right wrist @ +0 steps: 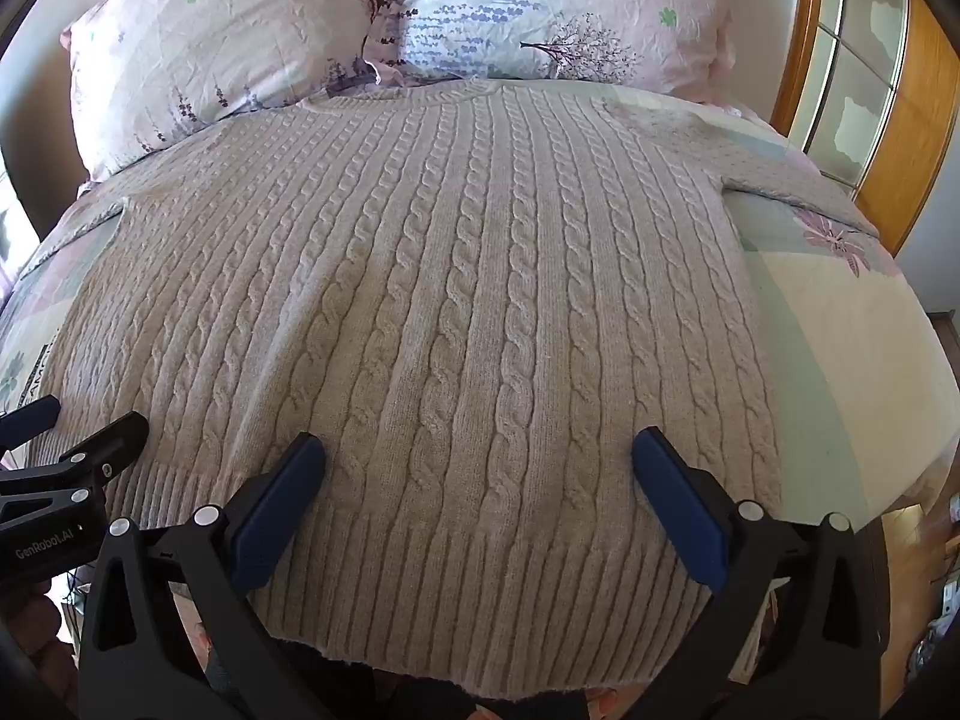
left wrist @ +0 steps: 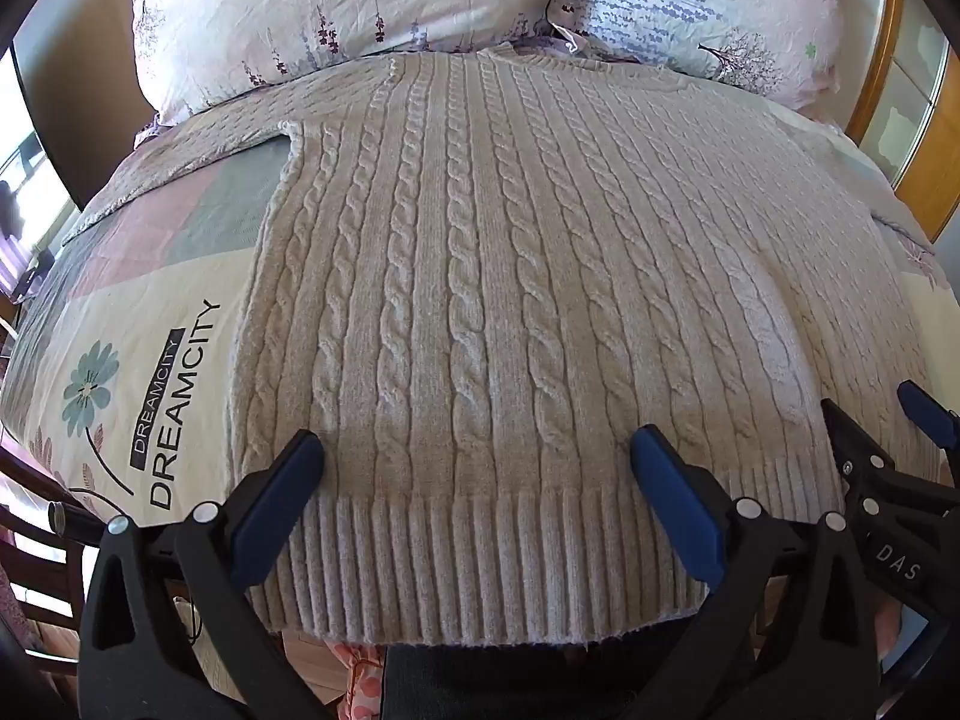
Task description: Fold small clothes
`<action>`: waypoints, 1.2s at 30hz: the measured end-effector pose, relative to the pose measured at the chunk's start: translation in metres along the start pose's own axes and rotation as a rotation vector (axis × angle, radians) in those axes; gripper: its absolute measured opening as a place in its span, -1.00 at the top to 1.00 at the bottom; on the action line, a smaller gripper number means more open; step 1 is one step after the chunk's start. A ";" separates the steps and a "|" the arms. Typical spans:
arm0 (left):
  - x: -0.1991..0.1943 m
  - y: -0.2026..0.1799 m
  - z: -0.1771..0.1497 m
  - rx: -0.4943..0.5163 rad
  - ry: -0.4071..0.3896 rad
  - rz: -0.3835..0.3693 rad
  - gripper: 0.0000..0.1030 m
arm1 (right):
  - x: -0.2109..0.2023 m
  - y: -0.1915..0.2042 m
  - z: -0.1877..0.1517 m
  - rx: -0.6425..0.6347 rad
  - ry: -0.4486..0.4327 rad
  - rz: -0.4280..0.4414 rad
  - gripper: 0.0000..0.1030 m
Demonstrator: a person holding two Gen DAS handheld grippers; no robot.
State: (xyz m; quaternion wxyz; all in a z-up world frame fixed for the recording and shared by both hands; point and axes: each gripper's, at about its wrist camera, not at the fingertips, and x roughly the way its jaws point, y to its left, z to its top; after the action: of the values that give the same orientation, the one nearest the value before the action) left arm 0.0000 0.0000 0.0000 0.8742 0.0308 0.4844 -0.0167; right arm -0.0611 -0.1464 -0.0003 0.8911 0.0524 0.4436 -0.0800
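Observation:
A beige cable-knit sweater [left wrist: 480,276] lies flat and spread out on the bed, neck toward the pillows, ribbed hem toward me. It also fills the right wrist view [right wrist: 456,300]. My left gripper [left wrist: 477,456] is open over the left part of the hem, its blue pads wide apart and holding nothing. My right gripper [right wrist: 479,456] is open over the right part of the hem, also empty. Each gripper shows at the edge of the other's view: the right gripper [left wrist: 888,414] and the left gripper [right wrist: 78,420].
Two floral pillows [left wrist: 336,12] [right wrist: 558,6] lie at the head of the bed. The patterned bedspread [left wrist: 138,348] with "DREAMCITY" print shows left of the sweater, and more bedspread [right wrist: 840,360] on the right. A wooden-framed window [right wrist: 870,72] stands at the far right.

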 end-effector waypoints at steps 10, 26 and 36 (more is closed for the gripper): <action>0.000 0.000 0.000 0.000 -0.003 0.000 -0.97 | 0.000 0.000 0.000 0.000 0.001 0.000 -0.97; -0.003 -0.001 0.000 0.000 -0.008 0.000 -0.97 | -0.001 -0.001 0.000 0.000 0.001 0.000 -0.97; -0.003 -0.001 0.000 0.000 -0.011 0.000 -0.97 | -0.001 -0.001 0.000 -0.001 0.000 0.000 -0.97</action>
State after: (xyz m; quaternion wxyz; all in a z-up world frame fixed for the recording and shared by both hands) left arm -0.0019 -0.0009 0.0022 0.8767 0.0308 0.4797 -0.0167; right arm -0.0615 -0.1470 0.0007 0.8912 0.0521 0.4435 -0.0800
